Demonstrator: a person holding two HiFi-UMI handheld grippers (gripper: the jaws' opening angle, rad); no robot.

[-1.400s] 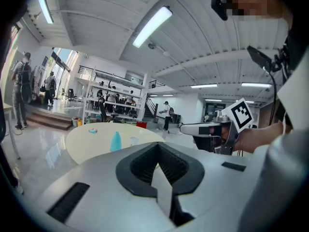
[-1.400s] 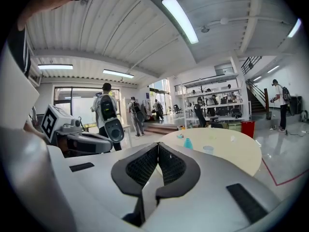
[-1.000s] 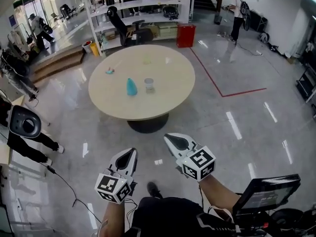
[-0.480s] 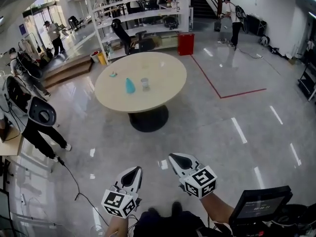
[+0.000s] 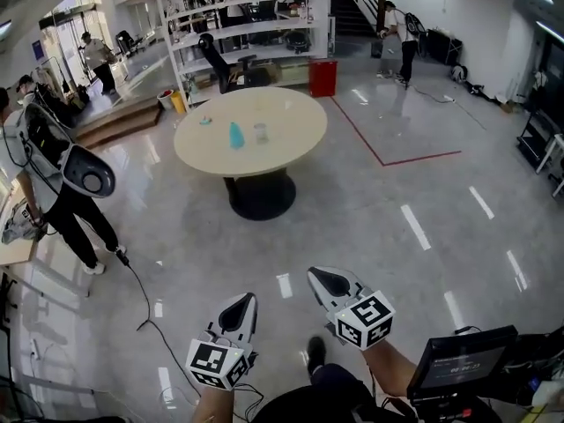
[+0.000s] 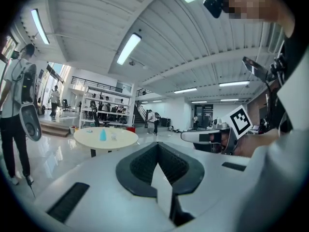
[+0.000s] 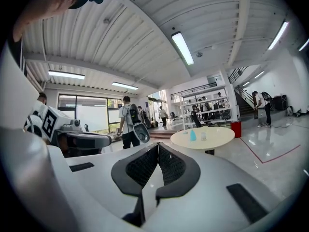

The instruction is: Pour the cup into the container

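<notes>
Cup (image 5: 261, 132) first, since it's my target: it stands on the round table (image 5: 291, 122), far ahead across the glossy floor (image 5: 370, 236), well apart from both tongs. Nearer me, the left gripper (image 5: 243, 300) and right gripper (image 5: 319, 274) hang low over the floor, each clenched with nothing between its jaws. On the table, a teal container (image 5: 235, 135) stands just left of the clear cup. Both are too small for me to judge shape or contents.
</notes>
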